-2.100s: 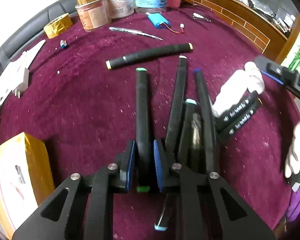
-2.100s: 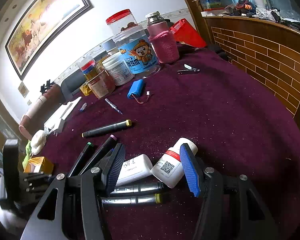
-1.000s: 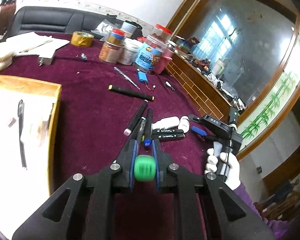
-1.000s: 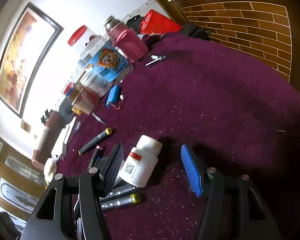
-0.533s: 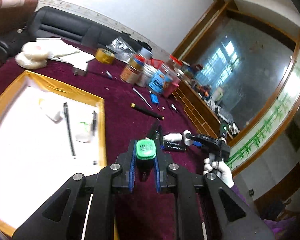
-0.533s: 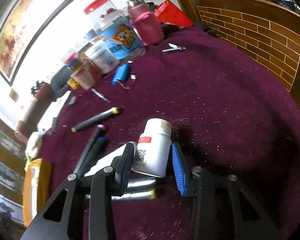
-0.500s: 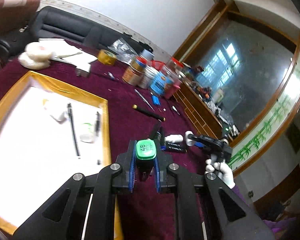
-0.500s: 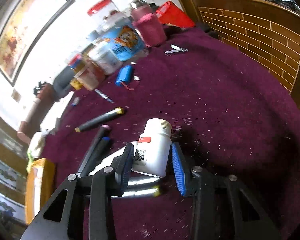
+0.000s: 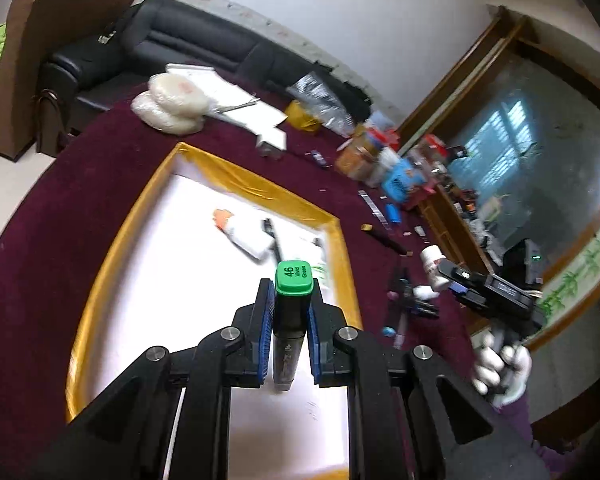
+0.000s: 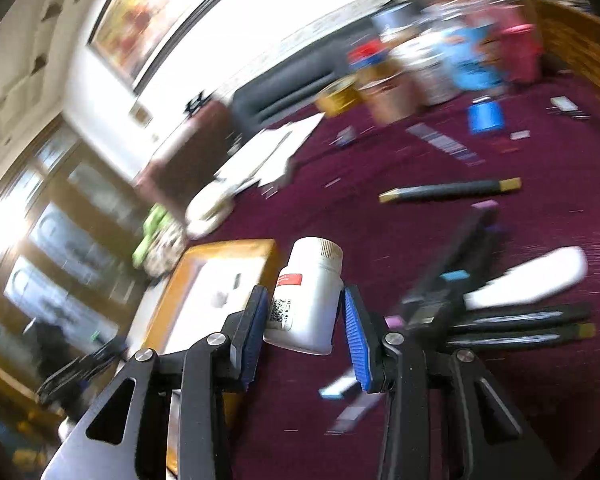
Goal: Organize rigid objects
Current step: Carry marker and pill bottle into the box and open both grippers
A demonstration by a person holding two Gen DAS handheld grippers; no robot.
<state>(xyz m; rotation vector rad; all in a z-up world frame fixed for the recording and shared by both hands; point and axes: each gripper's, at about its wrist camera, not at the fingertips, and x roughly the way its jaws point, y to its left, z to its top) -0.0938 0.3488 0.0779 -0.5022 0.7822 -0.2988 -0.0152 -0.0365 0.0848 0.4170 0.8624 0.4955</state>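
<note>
- Two pads of our left gripper (image 9: 288,308) pinch a marker (image 9: 290,320) with a green cap, seen through the left wrist camera; the cap reads 46 and points away from us.
- We hold that marker above a tray (image 9: 342,248) with a yellow rim and white floor, which sits on the maroon table (image 9: 40,260).
- Inside the tray lie a white bottle with an orange cap (image 9: 244,232) and a dark pen (image 9: 272,236), touching it.
- Off to the right, our gloved right hand (image 9: 500,364) carries the other gripper, with a white bottle (image 9: 434,264) at its tip.
- Through the right wrist camera, heavily blurred, our right gripper (image 10: 306,316) presses both blue pads against that white bottle (image 10: 310,296), which is lifted off the table (image 10: 540,140) and tilted.
- Its cap points away from us, and its label with a red patch faces left.
- Beyond it on the left sits the tray (image 10: 228,252); on the right several markers (image 10: 512,328) and a second white bottle (image 10: 532,276) lie on the cloth.
</note>
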